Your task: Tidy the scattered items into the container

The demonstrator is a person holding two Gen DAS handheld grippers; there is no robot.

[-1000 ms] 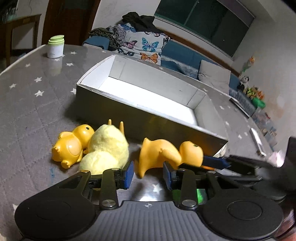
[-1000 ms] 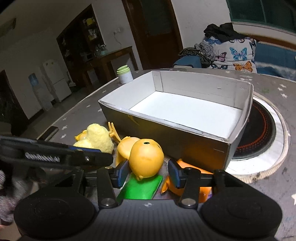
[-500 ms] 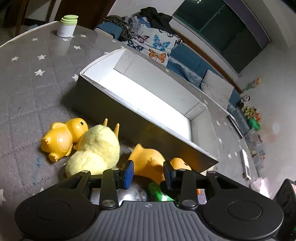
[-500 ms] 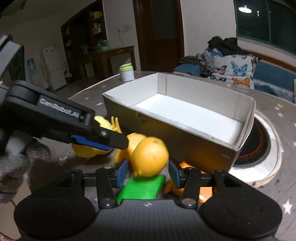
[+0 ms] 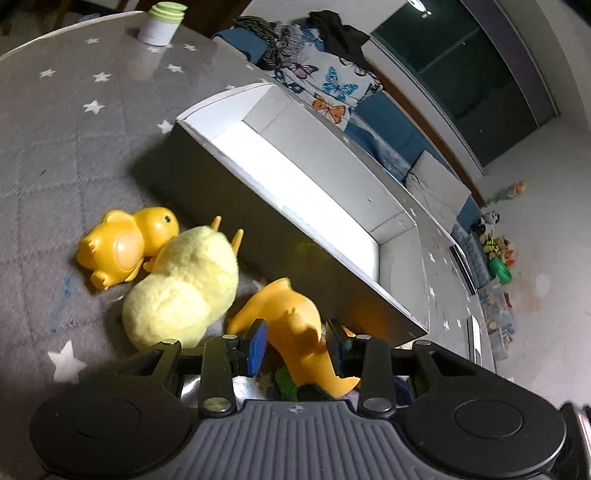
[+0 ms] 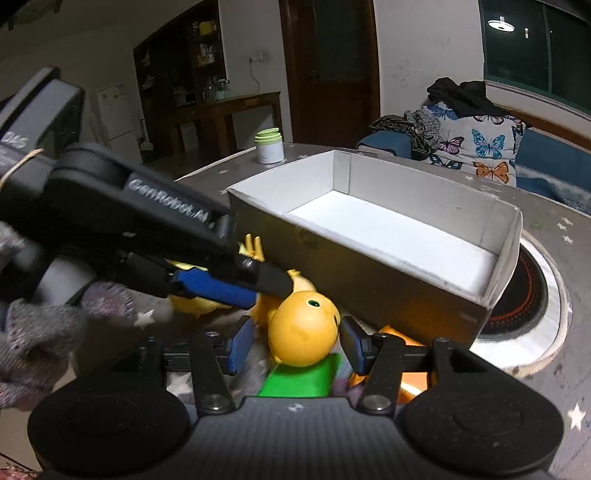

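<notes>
The box (image 5: pixel 332 206) sits on the table (image 5: pixel 55 122). Before its near wall lie the toys: a plush chick (image 5: pixel 184 288), a plastic duck (image 5: pixel 122 247) to its left, another duck (image 5: pixel 291 314) to its right. A jar (image 5: pixel 160 22) stands behind the box.

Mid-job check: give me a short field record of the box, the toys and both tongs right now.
container: white box, nothing visible inside
outside the box: yellow plush chick, orange plastic duck, orange duck body, orange round head, green block
left tongs: open, pads either side of the orange duck body
right tongs: open, straddling the orange round head, gaps showing both sides
surface: grey star-print table
</notes>
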